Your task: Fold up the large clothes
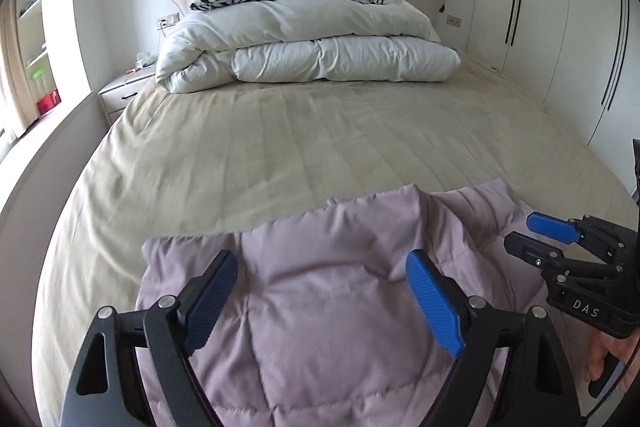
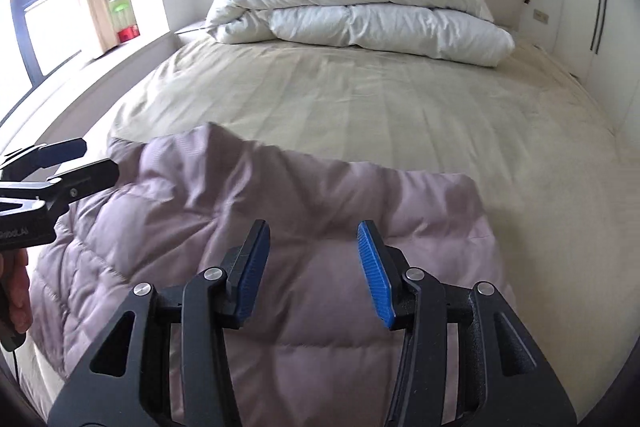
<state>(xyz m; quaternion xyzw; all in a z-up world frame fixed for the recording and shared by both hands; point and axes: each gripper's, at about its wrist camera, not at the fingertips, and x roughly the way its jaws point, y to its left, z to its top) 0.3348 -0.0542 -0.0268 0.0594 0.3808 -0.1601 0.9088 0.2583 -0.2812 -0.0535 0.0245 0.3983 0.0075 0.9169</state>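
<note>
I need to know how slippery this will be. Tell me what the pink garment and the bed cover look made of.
Pink garment: looks like a quilted, padded shell with a faint sheen and stitched puffy panels, probably synthetic with a down-type filling.
Bed cover: looks like matte beige woven cloth with faint lengthwise stripes and soft creases, possibly cotton.

Readable markings, two entries:

1. "DAS", white capitals on the black body of the right gripper [image 1: 532, 231], seen in the left wrist view at the right edge.
2. Partial white lettering, roughly "RobotAI", on the black body of the left gripper [image 2: 92, 159], in the right wrist view; first letters cut off.
</note>
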